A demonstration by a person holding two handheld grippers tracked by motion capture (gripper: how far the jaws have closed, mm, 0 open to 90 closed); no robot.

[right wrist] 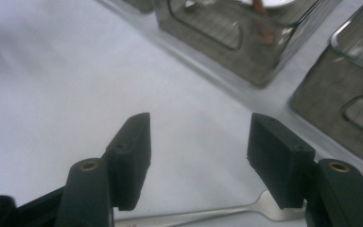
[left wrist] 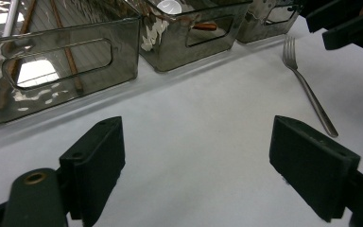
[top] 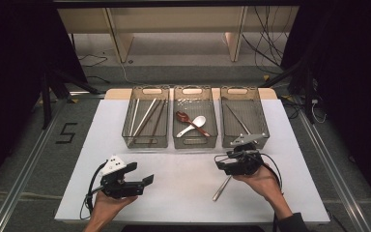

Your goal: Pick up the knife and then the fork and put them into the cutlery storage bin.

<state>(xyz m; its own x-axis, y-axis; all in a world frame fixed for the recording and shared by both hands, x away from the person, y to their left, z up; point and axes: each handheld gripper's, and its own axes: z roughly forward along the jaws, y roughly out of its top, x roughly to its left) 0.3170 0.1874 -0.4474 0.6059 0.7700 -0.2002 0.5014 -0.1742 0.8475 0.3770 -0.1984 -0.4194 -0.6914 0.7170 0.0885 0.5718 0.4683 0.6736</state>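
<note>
a white worktop (top: 183, 193) seen from above, with three smoky clear bins in a row along its far side. taking the middle bin (top: 195, 141) as the landmark: it holds a white spoon (top: 193, 126) crossed with a brown spoon (top: 191, 122). the bin to its left (top: 145, 140) holds several chopsticks (top: 145, 117), pale and dark. the bin to its right (top: 244, 137) holds a thin dark utensil.

a metal fork (top: 221, 188) lies flat on the worktop, nearer the person than the middle bin and slightly to its right, its tines pointing toward the bins.

the right gripper (top: 224, 165) hovers just over the fork's tine end, jaws open with nothing between them; in the right gripper view the fork (right wrist: 198, 218) lies across the bottom, beneath the jaws and not gripped.

the left gripper (top: 142, 180) sits well to the left of the fork, in front of the left bin, jaws wide open and empty.
</note>
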